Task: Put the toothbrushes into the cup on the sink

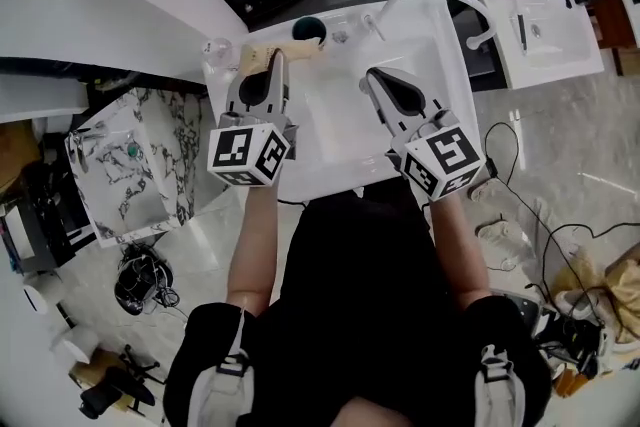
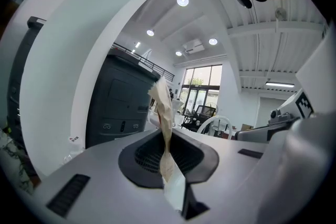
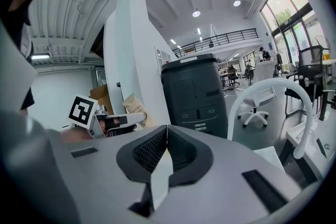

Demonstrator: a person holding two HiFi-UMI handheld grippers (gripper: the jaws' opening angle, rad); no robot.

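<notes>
Beige paper packet (image 2: 164, 107) is pinched between the jaws of your left gripper (image 1: 275, 57) and sticks out past the tips, just beside the dark cup (image 1: 308, 29) on the sink (image 1: 345, 130). Your right gripper (image 1: 373, 77) is closed on nothing, over the basin.

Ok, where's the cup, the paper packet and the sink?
cup (image 1: 308, 28), head view, its dark top.
paper packet (image 2: 164, 105), left gripper view, its upper half.
sink (image 1: 335, 120), head view, bare basin floor.
</notes>
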